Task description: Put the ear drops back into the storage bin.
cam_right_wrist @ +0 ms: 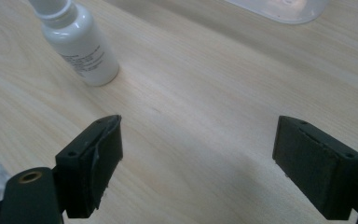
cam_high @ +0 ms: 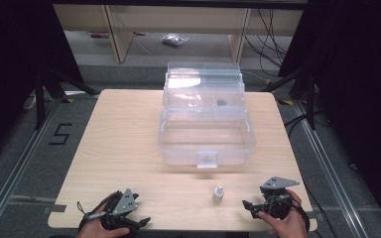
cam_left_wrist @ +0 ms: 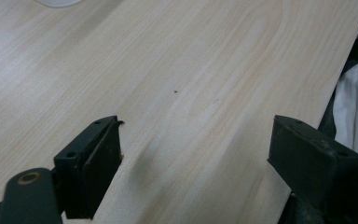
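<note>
The left gripper (cam_high: 140, 221) rests open and empty at the table's (cam_high: 124, 148) near edge. The small white bottle (cam_high: 219, 194) stands upright near that edge, in front of the clear box (cam_high: 206, 141). The right gripper (cam_high: 248, 206), open and empty, is much nearer, with the bottle just to its left.

Only one thing readable here: a "5" on the floor

It's a black digit 5 (cam_high: 60, 134) taped or painted on the grey floor (cam_high: 10, 148) left of the tabletop (cam_high: 124, 148). The small white bottle (cam_right_wrist: 80, 46) has grey print on its label, but it's way too tiny and blurry to make out.
</note>
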Demonstrator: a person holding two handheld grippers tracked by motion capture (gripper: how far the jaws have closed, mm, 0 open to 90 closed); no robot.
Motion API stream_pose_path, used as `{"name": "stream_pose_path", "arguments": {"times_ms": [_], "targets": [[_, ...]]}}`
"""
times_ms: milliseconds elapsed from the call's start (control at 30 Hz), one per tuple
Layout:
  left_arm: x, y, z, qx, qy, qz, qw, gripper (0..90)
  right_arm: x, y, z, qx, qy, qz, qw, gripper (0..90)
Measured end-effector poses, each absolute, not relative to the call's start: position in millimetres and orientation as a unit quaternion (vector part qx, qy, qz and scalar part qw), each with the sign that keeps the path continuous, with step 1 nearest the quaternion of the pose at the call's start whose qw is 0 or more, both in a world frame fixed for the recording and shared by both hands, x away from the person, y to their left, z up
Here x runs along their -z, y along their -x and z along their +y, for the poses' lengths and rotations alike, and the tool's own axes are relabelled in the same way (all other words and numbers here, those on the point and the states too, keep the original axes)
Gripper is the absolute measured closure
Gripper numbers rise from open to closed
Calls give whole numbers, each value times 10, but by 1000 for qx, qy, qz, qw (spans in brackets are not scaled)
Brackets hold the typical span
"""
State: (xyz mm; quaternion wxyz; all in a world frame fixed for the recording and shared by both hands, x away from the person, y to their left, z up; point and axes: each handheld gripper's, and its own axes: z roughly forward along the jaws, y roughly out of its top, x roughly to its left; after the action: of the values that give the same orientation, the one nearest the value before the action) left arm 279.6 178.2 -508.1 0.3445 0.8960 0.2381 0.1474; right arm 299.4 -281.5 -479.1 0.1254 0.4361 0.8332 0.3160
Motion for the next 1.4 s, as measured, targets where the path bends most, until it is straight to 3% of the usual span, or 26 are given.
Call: {"name": "stream_pose_path", "arguments": {"times_ms": [267, 833, 1400], "targets": [[5079, -2798, 1786, -148, -896, 239, 344, 166, 4656, -2961, -2714, -297, -429, 847, 100, 187], [5083, -2800, 1782, -149, -896, 239, 343, 166, 4452, -2995, -2522, -258, -369, 887, 103, 240], [5078, -2802, 1784, -147, -897, 236, 345, 165, 4288, -3127, -2048, -213, -300, 926, 84, 287]]}}
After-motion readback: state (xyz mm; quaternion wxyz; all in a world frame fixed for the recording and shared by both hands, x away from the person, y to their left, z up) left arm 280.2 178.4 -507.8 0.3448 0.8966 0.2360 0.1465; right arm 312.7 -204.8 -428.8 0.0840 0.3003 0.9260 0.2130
